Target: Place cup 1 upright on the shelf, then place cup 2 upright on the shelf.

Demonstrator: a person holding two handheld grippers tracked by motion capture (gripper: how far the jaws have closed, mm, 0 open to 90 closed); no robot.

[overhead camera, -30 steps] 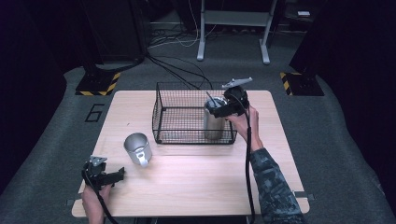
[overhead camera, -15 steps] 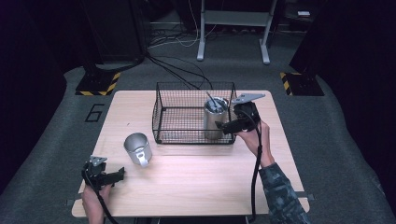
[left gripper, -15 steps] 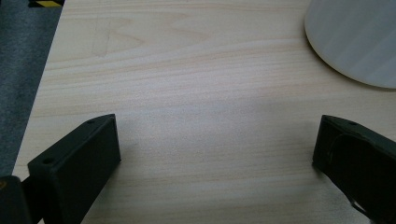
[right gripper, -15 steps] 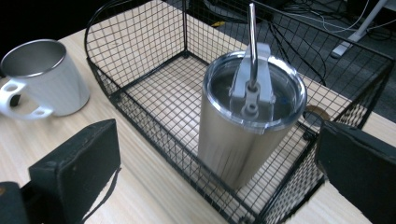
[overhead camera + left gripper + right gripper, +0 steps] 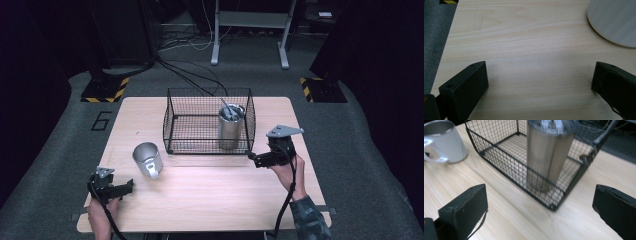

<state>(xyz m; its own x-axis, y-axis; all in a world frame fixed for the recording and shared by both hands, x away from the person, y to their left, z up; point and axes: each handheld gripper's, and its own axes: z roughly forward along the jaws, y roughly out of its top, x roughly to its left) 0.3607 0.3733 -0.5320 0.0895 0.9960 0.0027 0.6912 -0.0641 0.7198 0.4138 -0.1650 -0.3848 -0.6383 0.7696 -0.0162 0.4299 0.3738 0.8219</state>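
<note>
Black wire basket (image 5: 200, 120) — silver tumbler (image 5: 230, 127), mug (image 5: 147, 159).

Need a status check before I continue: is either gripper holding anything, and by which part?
Nothing is held. The left gripper and right gripper are both open and empty; the tumbler stands free in the basket.

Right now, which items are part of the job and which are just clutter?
In the job:
- steel tumbler, upright inside the wire basket
- metal mug, on the table beside the basket
- right gripper, open

Lying about:
- floor cables
- hazard-striped stand bases

Bare table (image 5: 210, 195) between grippers, wire basket (image 5: 172, 120) walls fence tumbler (image 5: 230, 127), mug (image 5: 146, 159) left.
</note>
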